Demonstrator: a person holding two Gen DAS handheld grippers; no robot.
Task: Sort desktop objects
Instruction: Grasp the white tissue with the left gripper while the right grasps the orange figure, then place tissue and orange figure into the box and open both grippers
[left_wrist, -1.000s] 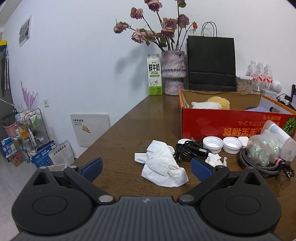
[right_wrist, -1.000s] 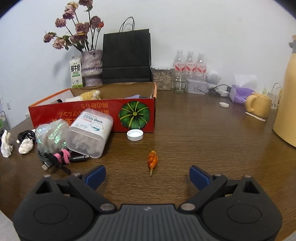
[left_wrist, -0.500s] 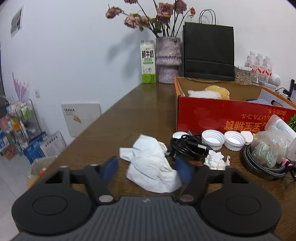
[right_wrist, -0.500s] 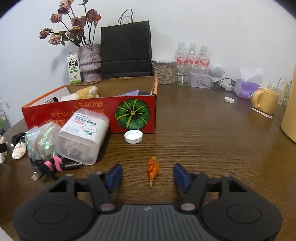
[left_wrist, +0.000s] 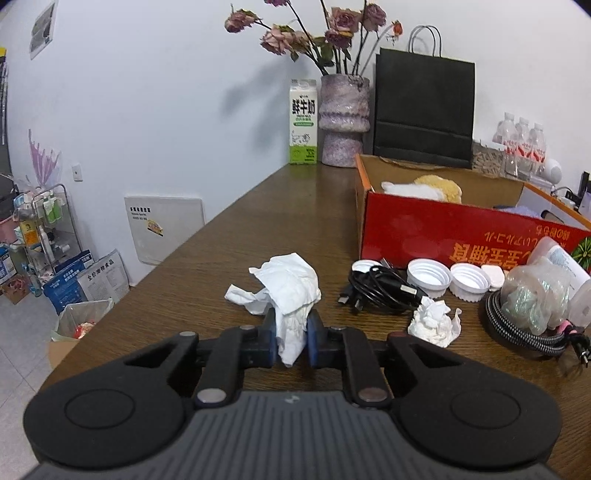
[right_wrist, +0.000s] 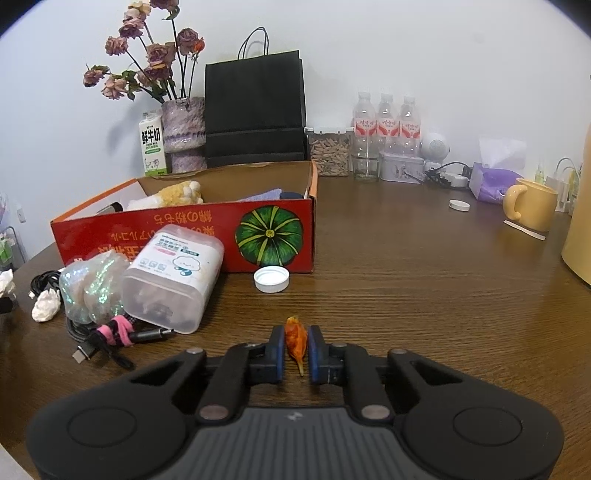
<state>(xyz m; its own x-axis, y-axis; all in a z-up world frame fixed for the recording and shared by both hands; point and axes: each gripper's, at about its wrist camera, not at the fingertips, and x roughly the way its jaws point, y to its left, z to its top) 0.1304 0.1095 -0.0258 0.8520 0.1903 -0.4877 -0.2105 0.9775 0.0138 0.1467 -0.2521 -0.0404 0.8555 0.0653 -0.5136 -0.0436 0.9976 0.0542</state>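
The brown wooden counter (right_wrist: 406, 280) ran to the white wall, carrying a red cardboard box (right_wrist: 184, 236) with a green pumpkin printed on its front and soft toys lying inside it. Behind the box stood a black paper bag (right_wrist: 255, 110), a mottled vase (right_wrist: 184, 133) of dried roses and a milk carton (right_wrist: 152, 147). Against the box front lay a clear plastic tub (right_wrist: 173, 277) on its side, touching a glittery wrapped bundle (right_wrist: 92, 288) and a braided cable (right_wrist: 107, 332) tied with pink. In the left wrist view a black cable (left_wrist: 376, 288) and two upturned white caps (left_wrist: 428, 277) lay just beside the box, with a small paper wad (left_wrist: 436, 321) near them. The left gripper (left_wrist: 291, 336) had just been closing, and its blue fingers (left_wrist: 271, 332) were clamped on the near end of a crumpled white tissue (left_wrist: 288, 291) on the counter. The right gripper (right_wrist: 295, 349) had likewise just been closing; its fingers (right_wrist: 279, 350) were pressed together on a small dried orange scrap (right_wrist: 295, 339), its thin stem pointing toward the camera, well in front of a lone white cap (right_wrist: 271, 279).
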